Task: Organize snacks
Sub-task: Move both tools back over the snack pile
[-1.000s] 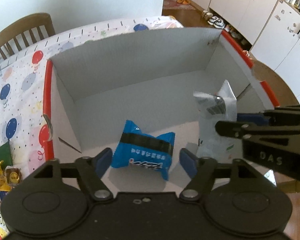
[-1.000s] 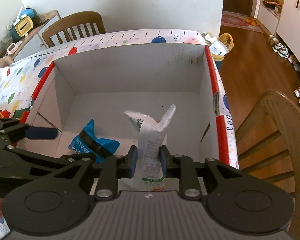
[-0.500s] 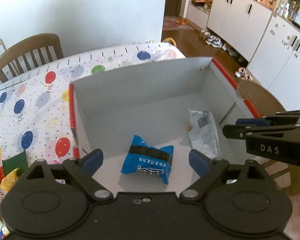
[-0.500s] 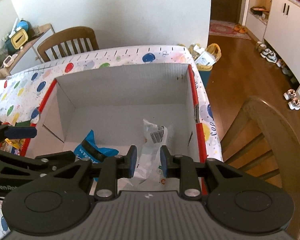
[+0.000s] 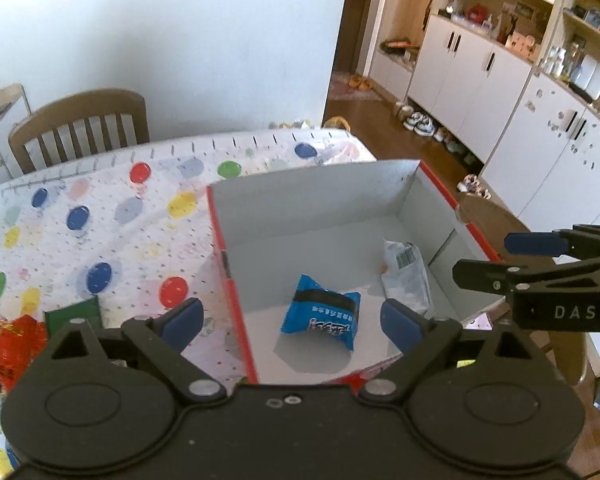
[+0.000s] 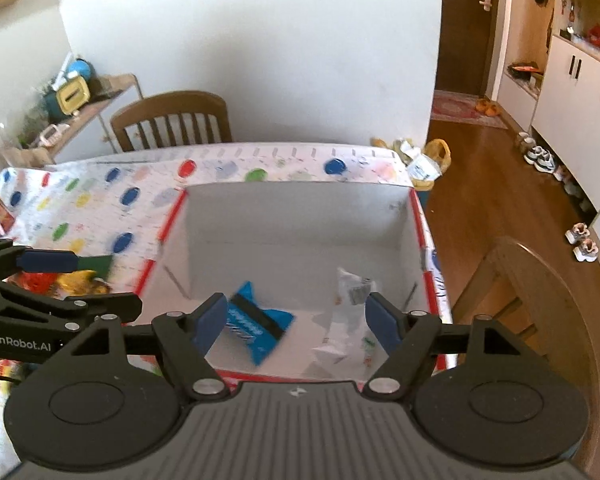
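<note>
The table point(image 5: 100, 216), under its balloon-print cloth, carries a red-rimmed cardboard box point(image 5: 236, 280) at its right edge. Both packets now lie on the box floor: the blue snack packet point(image 5: 322, 314) near the front wall, the clear white packet point(image 5: 406, 276) toward the right wall. A second ago the right gripper point(image 6: 294, 322) pinched that white packet upright; now its jaws stand wide and empty above the box, so that drop looks finished. The left gripper point(image 5: 292, 322) is likewise spread and holding nothing. More snacks point(image 5: 8, 344) wait at the table's left front edge, probably next.
</note>
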A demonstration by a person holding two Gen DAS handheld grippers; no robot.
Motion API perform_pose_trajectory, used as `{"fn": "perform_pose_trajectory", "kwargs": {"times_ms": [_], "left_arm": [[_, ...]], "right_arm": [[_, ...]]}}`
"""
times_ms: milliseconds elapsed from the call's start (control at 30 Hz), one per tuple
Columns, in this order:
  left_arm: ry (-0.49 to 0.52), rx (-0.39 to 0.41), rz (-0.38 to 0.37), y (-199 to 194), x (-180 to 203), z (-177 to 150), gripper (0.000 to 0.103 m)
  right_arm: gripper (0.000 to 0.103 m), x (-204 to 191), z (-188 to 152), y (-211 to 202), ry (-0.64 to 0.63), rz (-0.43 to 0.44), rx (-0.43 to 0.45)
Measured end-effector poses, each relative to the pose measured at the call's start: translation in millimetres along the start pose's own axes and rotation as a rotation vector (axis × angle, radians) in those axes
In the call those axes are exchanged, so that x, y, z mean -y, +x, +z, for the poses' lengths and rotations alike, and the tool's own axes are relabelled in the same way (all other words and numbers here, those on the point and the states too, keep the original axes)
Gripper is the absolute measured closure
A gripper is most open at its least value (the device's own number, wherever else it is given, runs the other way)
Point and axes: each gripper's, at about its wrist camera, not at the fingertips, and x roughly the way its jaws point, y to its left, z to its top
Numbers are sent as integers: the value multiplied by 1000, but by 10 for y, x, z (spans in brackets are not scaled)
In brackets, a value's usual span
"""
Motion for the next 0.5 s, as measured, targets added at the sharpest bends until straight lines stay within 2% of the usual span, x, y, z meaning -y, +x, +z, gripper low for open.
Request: {"fn": "perform_pose_trajectory", "kwargs": {"times_ms": [300,500], "left_arm": [[32,77,3,-522,-370,-248,1],[22,99,4,-782,-723,-461,1]], "right_arm": [[19,-574,-136,-296,15,64,49],[19,-1062,-295,-416,-27,153,109]]}}
